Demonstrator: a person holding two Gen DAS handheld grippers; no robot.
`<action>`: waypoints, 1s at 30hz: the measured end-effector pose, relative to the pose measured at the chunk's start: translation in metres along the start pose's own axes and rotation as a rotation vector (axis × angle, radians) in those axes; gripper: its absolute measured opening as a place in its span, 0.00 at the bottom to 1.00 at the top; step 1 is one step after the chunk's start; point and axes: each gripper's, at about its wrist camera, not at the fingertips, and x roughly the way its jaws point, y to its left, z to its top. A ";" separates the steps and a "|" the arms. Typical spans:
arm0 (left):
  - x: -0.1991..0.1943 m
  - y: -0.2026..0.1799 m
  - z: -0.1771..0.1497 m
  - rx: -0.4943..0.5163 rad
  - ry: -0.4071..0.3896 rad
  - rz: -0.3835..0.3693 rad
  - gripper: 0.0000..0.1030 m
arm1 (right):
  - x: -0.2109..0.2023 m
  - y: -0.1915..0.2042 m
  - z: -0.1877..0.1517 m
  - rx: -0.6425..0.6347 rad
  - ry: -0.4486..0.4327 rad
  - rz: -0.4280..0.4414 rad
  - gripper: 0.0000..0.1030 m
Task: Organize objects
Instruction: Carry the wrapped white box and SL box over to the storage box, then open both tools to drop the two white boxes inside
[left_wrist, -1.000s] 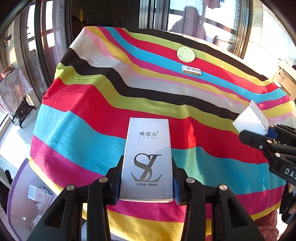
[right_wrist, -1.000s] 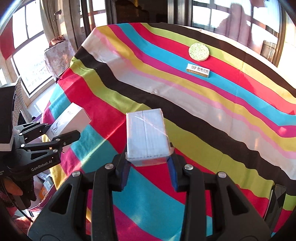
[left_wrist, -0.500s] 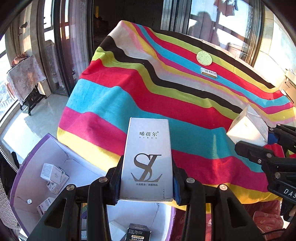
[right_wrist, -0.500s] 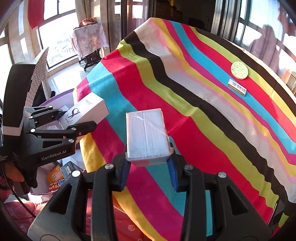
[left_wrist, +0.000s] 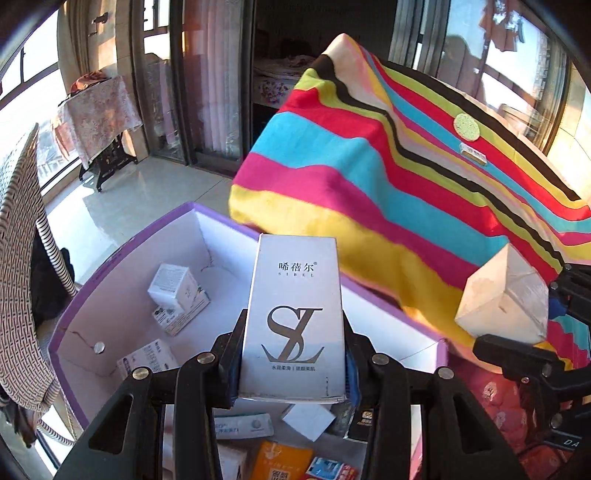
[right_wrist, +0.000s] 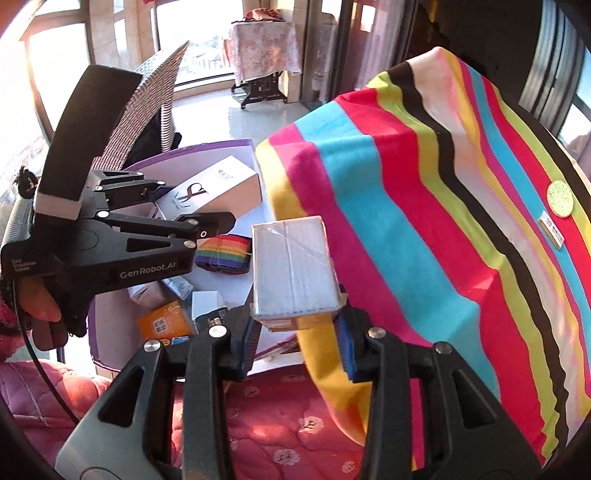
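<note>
I am working from the left, where the purple-rimmed storage box (left_wrist: 125, 254) is sitting on the floor beside the counter (left_wrist: 388, 184) and is already holding a good number of small cartons, among them a white carton (left_wrist: 173, 286) near its far wall and an orange packet (left_wrist: 280, 459) near the front; so I am judging the sorting well under way; my left gripper (left_wrist: 293, 365) is hovering over that box with its fingers (left_wrist: 231, 363) clamped on the tall white SL carton (left_wrist: 295, 317), which is hanging in the air above the box's opening and not yet dropped; moving right, my right gripper (right_wrist: 295, 339) is gripping the wrapped white box (right_wrist: 293, 266) firmly between its fingers (right_wrist: 343, 343), just at the draped edge of the striped cloth and short of the box's opening, as far as I can tell; still waiting on the counter's far side are the green round pad (right_wrist: 560, 199) and, just beside it, the small flat label box (right_wrist: 552, 229); so I am reckoning two releases are pending and at least two items are remaining to fetch.
</note>
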 end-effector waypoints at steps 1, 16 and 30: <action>0.001 0.007 -0.004 -0.014 0.010 0.009 0.42 | 0.002 0.008 0.000 -0.021 0.003 0.010 0.39; 0.000 0.052 -0.020 -0.134 0.054 0.142 0.54 | 0.021 0.067 0.007 -0.205 0.014 0.176 0.50; 0.030 -0.110 0.094 0.100 -0.045 -0.174 0.83 | 0.002 -0.139 -0.011 0.217 -0.074 -0.205 0.80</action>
